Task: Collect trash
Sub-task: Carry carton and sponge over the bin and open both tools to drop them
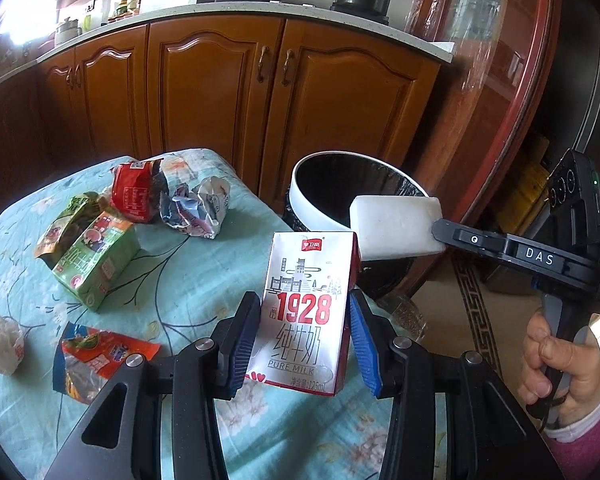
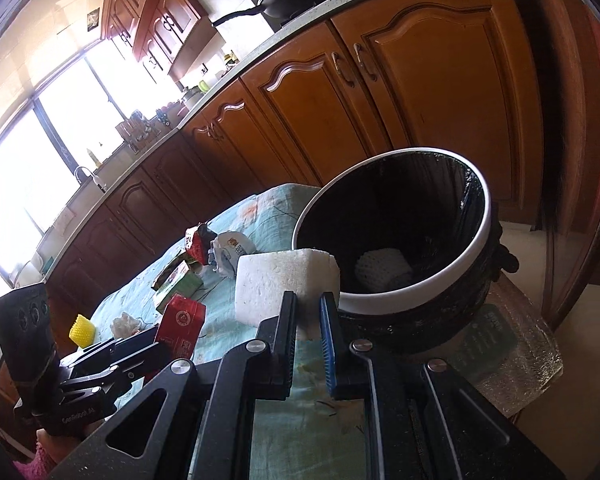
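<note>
Wooden kitchen cabinets (image 1: pixel 220 92) back a desk (image 1: pixel 188 264) under a pale blue floral cloth, where wrappers and a green carton (image 1: pixel 96 264) lie waiting. Left gripper (image 1: pixel 305 332) clamps the milk carton (image 1: pixel 306 312) upright between blue pads, probably bin-bound. Beside the desk's edge stands the bin (image 2: pixel 396 236), black-lined, holding something white and netted I cannot identify. Right gripper (image 2: pixel 308 320) pinches a white foam block (image 2: pixel 284 284) just short of its rim; its lower edge is hidden.
</note>
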`<state>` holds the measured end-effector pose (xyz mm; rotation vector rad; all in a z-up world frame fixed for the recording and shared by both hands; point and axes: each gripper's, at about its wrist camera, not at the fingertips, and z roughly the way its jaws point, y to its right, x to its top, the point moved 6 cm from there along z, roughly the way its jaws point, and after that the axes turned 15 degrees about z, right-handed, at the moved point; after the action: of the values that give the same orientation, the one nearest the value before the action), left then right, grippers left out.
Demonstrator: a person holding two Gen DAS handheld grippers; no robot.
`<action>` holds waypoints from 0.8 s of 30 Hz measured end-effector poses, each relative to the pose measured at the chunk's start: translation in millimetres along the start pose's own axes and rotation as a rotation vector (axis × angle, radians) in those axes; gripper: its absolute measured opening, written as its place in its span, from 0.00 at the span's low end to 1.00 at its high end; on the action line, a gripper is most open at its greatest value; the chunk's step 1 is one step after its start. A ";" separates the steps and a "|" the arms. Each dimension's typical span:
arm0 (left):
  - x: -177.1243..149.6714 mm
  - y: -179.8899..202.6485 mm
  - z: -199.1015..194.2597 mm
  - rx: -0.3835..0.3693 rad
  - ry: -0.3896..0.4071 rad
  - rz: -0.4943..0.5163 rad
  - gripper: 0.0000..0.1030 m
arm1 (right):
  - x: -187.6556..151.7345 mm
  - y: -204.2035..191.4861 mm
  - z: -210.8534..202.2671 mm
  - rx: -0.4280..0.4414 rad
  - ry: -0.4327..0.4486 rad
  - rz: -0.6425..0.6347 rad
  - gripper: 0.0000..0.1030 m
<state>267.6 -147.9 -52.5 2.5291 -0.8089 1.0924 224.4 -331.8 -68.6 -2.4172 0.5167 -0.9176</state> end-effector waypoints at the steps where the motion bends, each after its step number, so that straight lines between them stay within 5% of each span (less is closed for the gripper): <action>1: 2.7 0.9 2.8 -0.002 0.000 0.002 0.42 | 2.2 2.2 -0.7 -0.003 0.004 0.002 0.11; 24: 73.4 8.6 76.0 -0.022 -0.025 0.014 0.42 | 46.5 42.2 -3.0 -0.119 0.081 0.005 0.11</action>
<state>347.9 -217.0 -50.2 2.5276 -0.8409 1.0527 247.7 -390.1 -67.3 -2.4909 0.6236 -1.0126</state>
